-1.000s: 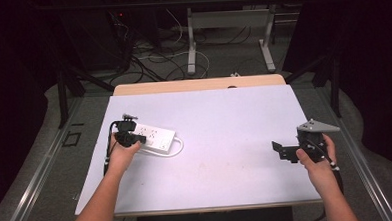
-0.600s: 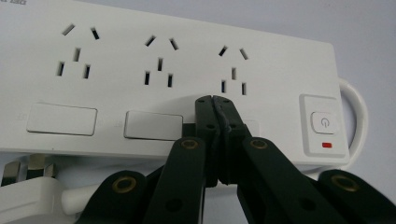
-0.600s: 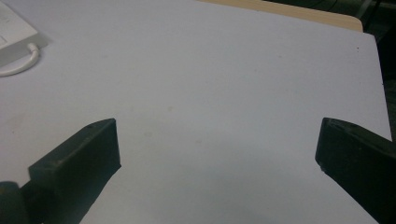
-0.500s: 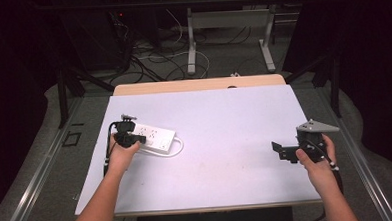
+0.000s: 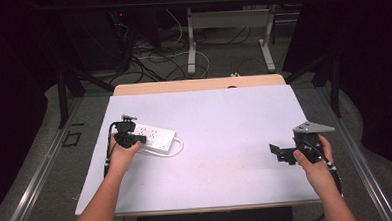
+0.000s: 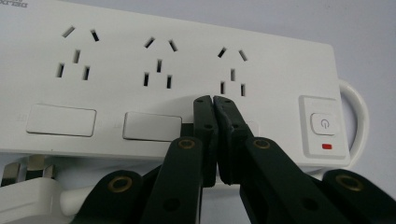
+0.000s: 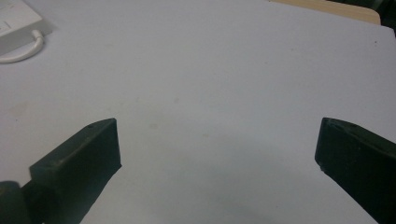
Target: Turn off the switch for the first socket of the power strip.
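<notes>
A white power strip (image 5: 156, 136) lies on the left part of the table, with three sockets, rocker switches and a power button (image 6: 322, 123) over a small red light. My left gripper (image 5: 141, 140) is shut, its jaws pressed together with nothing between them. Their tips (image 6: 214, 100) sit against the strip's face (image 6: 261, 70), just below the third socket and over the spot in line with the two rocker switches. My right gripper (image 5: 276, 153) hovers open near the table's right side, with bare tabletop between its jaws (image 7: 217, 135).
The strip's white cable (image 5: 174, 150) loops off its right end, and a white plug (image 6: 28, 196) lies by its near edge. The table (image 5: 224, 124) has a white top with a wooden strip at the back. Desks and cables stand on the floor beyond.
</notes>
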`<state>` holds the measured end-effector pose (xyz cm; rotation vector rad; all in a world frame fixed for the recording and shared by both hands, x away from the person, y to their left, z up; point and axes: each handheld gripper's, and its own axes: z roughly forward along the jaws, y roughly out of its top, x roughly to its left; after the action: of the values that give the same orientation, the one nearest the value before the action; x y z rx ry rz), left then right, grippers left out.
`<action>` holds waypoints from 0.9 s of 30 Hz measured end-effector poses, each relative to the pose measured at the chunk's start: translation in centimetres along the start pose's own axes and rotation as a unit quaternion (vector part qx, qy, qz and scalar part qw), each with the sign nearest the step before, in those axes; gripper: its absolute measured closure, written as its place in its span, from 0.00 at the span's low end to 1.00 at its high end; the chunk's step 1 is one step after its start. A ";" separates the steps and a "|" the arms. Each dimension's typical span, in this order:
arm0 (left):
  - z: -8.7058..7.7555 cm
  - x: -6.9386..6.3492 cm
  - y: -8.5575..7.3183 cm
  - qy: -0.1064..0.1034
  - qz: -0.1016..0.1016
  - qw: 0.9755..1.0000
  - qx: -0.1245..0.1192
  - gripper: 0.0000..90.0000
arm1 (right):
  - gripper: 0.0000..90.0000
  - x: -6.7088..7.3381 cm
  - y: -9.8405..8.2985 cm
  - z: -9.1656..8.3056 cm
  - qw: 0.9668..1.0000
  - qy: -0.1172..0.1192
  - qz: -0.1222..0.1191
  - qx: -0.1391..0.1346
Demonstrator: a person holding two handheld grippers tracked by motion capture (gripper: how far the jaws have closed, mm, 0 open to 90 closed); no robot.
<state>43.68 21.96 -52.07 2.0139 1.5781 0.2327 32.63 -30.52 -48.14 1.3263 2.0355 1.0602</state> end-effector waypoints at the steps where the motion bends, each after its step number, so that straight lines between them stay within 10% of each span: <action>1: -0.1 0.0 0.0 -0.004 0.002 1.000 0.004 0.98 | 0.00 0.0 0.0 0.1 1.000 0.002 0.002 0.001; 27: -0.3 0.3 -0.7 -0.002 -0.009 1.000 -0.015 0.98 | 0.00 0.1 -0.2 0.5 1.000 -0.002 0.000 0.005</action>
<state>43.02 22.44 -52.28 1.9761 1.5802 0.2445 32.78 -30.28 -48.60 1.3327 2.0399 1.0482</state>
